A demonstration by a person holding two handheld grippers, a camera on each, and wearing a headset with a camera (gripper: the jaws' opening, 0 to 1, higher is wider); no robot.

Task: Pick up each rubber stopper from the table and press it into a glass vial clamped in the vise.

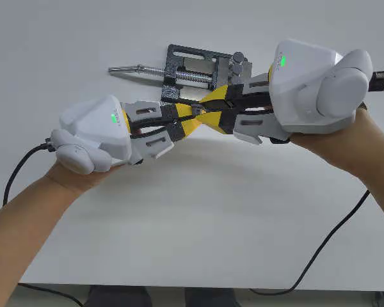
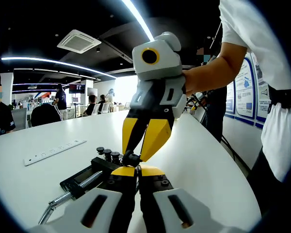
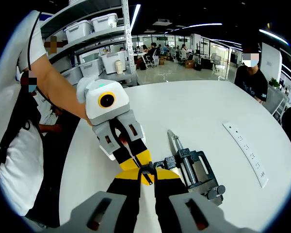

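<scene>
The white table (image 1: 198, 211) is the biggest thing, and the black vise (image 1: 192, 67) lies flat on it at the far side.

The 2 grippers are next in size, and they are held up over the near edge of the vise. The left hand (image 1: 70, 176) holds the left gripper (image 1: 197, 116), which comes in from the left of the vise. The right hand (image 1: 326, 137) holds the right gripper (image 1: 208, 110), which comes in from the right of the vise. They point at each other, and their yellow tips meet nose to nose just in front of the vise. Both pairs of jaws are pulled in narrow, with almost no gap.

A long silver screw (image 1: 134, 69) sticks out of the left end of the vise.

A white ruler (image 2: 53, 152) lies flat on the table past the vise and well apart from it.

3 small vials (image 2: 108, 154) with dark tops stand in a row at the right end of the vise.

The smallest thing is a dark bit (image 2: 131, 158) right where the 4 tips meet, above the near edge of the vise. I cannot tell if it is a stopper, or which gripper holds it.
</scene>
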